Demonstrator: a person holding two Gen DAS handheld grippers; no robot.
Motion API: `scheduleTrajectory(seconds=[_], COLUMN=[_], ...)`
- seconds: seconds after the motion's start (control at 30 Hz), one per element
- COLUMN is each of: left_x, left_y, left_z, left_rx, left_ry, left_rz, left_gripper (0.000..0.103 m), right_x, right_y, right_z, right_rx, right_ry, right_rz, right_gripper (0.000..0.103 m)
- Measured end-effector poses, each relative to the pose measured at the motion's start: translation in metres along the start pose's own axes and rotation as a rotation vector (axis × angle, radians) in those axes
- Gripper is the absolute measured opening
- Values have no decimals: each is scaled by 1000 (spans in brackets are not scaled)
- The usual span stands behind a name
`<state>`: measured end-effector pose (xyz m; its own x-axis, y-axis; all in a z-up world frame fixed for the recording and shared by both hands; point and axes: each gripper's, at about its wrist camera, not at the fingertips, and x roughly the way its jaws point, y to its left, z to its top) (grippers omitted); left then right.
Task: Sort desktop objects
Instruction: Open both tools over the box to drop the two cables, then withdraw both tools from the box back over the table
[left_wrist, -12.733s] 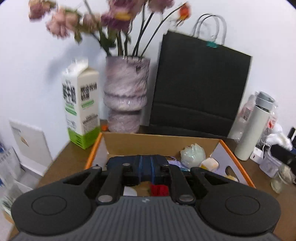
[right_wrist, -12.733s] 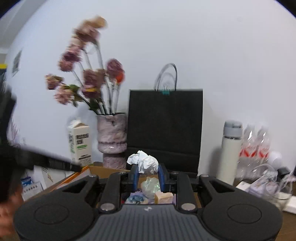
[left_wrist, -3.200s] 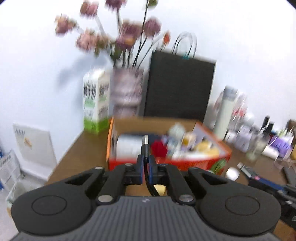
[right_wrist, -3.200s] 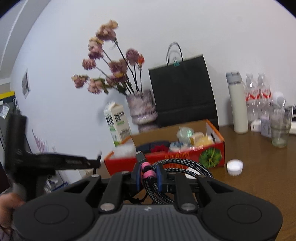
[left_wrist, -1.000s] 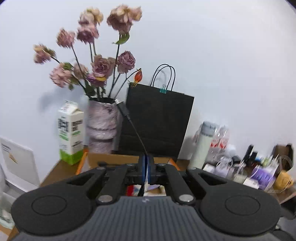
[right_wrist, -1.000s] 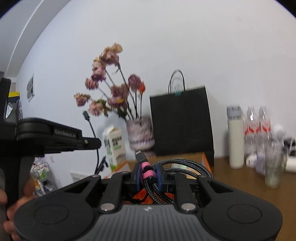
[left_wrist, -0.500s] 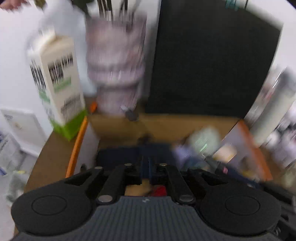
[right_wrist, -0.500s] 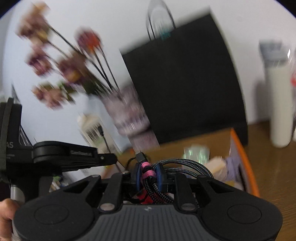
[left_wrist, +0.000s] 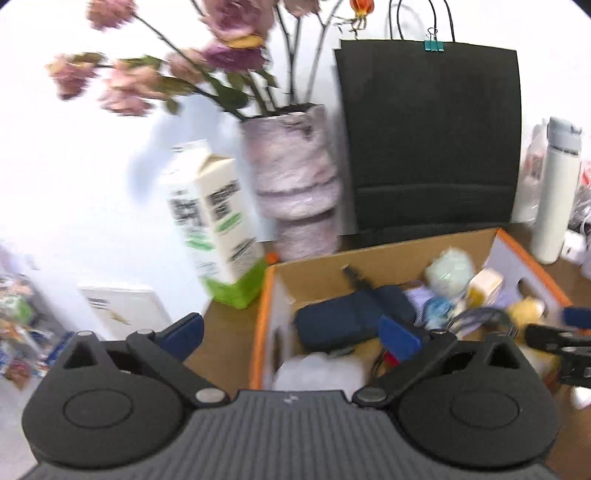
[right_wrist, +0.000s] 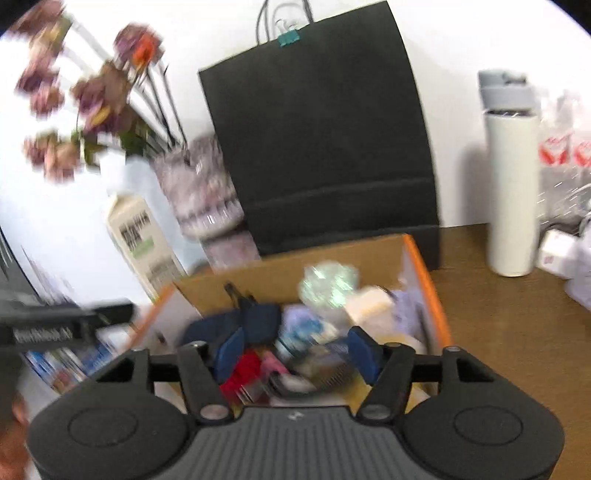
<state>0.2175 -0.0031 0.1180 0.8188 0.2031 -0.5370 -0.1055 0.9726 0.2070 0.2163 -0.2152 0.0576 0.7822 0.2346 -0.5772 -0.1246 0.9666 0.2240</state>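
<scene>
Braided cable (right_wrist: 325, 373) below right gripper (right_wrist: 297, 352)

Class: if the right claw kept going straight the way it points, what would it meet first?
Probably the jumble inside the cardboard box, likely the coiled cable below the opening right claw; blur leaves depth uncertain.

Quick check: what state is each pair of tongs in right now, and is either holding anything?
Left tongs: opening wide, nothing between the pads.
Right tongs: opening above the cardboard box, nothing gripped.
</scene>
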Motion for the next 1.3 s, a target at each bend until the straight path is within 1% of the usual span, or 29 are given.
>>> scheduleTrajectory(seconds=[0.07,0.13,0.17,0.23,0.27,0.33,0.43,0.5,0.6,0.63,0.7,0.73,0.77,0.83,0.87,0.97,1.03,1.1,1.2,1.3], left_x=[-17,-31,-39,-56,-63,-74,-86,-96,-108,-110,-118,-121,-125,-132,-134,-137,-140,-139,-137,-135], left_y=[5,10,12,14,16,17,14,12,9,9,8,7,5,2,-1,-12,-19,-22,-19,-17], left_z=[-24,-51,-67,-93,-108,-133,-163,-180,-201,-205,-210,-210,-211,-213,-213,-212,-212,-213,-213,-213], left_rx=[-31,-82,-111,-166,-196,-220,-194,-178,-173,-175,-169,-162,-154,-141,-127,-66,-25,-4,-21,-35], left_ry=[-1,3,-6,-26,-29,-15,23,20,26,44,30,15,-9,-53,-64,-84,-90,-89,-86,-66], left_rz=[-5,-40,-57,-51,-46,-65,-66,-64,-106,-117,-137,-135,-114,-86,-88,-82,-88,-89,-82,-86], left_gripper=[103,103,103,103,103,103,103,103,103,103,103,103,103,103,103,103,103,103,103,103], right_x=[-15,-30,-39,-57,-65,-79,-95,-105,-122,-126,-133,-136,-139,-144,-145,-148,-150,-149,-148,-148], right_y=[3,3,2,2,2,3,5,5,15,18,26,30,35,41,41,40,37,33,32,32], right_z=[-18,-37,-47,-69,-81,-105,-139,-156,-177,-182,-188,-191,-194,-200,-204,-213,-213,-213,-214,-215], right_rx=[-63,-85,-80,-68,-64,-79,-70,-40,-32,-38,-50,-60,-74,-90,-90,-71,-53,-34,-21,-8], right_ry=[-4,-6,-10,-22,-30,-33,-10,9,0,-4,-13,-15,-18,-20,-15,-10,-20,-11,-7,-11], right_rz=[-89,-125,-128,-111,-101,-83,-98,-101,-61,-50,-44,-48,-54,-49,-39,-23,-9,2,6,8], right_gripper=[63,64,65,69,73,75,75,75,75,75,75,75,75,80,83,83,83,84,84,84])
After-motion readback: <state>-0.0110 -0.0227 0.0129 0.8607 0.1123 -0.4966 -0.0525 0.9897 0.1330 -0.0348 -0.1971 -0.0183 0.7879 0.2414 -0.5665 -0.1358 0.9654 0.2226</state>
